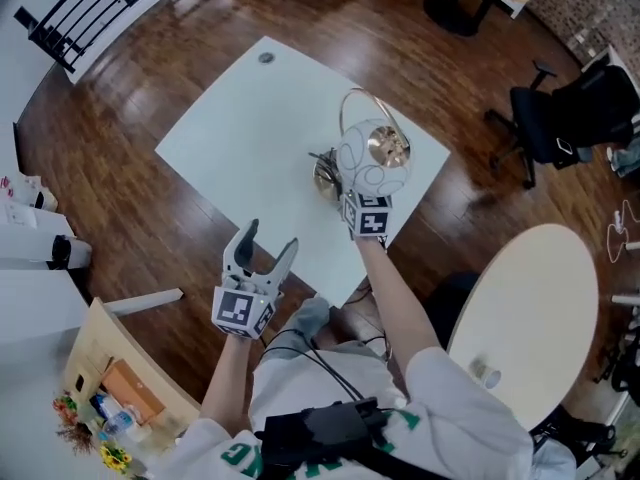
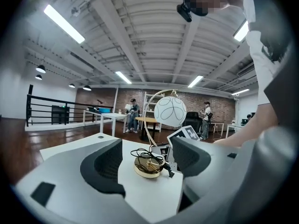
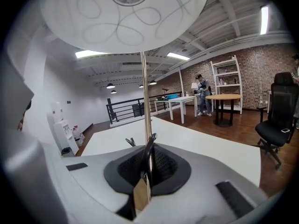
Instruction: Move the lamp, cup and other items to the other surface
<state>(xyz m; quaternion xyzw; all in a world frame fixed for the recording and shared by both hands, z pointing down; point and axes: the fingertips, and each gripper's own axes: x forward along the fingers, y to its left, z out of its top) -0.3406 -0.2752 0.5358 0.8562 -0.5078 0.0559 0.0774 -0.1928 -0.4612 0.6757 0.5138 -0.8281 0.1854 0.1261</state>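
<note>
Between the jaws of the right gripper (image 3: 147, 146): thin metal stem (image 3: 143, 92) of the lamp, clamped; the jaws are closed tight on it, low down, just above the base.

Above the grip: round white shade (image 3: 126, 13) with looping line pattern, hanging from an arched gold rod.

Below the grip: gold disc base (image 2: 148, 166), apparently resting on the white table (image 1: 250, 138) near its right corner. A dark cord (image 2: 142, 153) lies loosely coiled on and around the base.

Left gripper (image 1: 271, 236): jaws wide apart, nothing between them, held over the near edge of the white table, well apart from the lamp.

Further out: round pale table (image 1: 530, 298) to the person's right, the likely destination, with a small cup-like item (image 1: 487, 375) near its edge. Dark wood floor in the gap between the tables.

Hazards noted:
- Stem is smooth and thin, so the lamp may twist or slide in the pinch once lifted.
- Weight sits at both ends of the stem, shade and base, so a quick swing could tip it out of line.
- Loose cord may trail and catch the table corner during the crossing.
- Free left gripper could steady the base; unsupported, a drop onto the floor is plausible.
</note>
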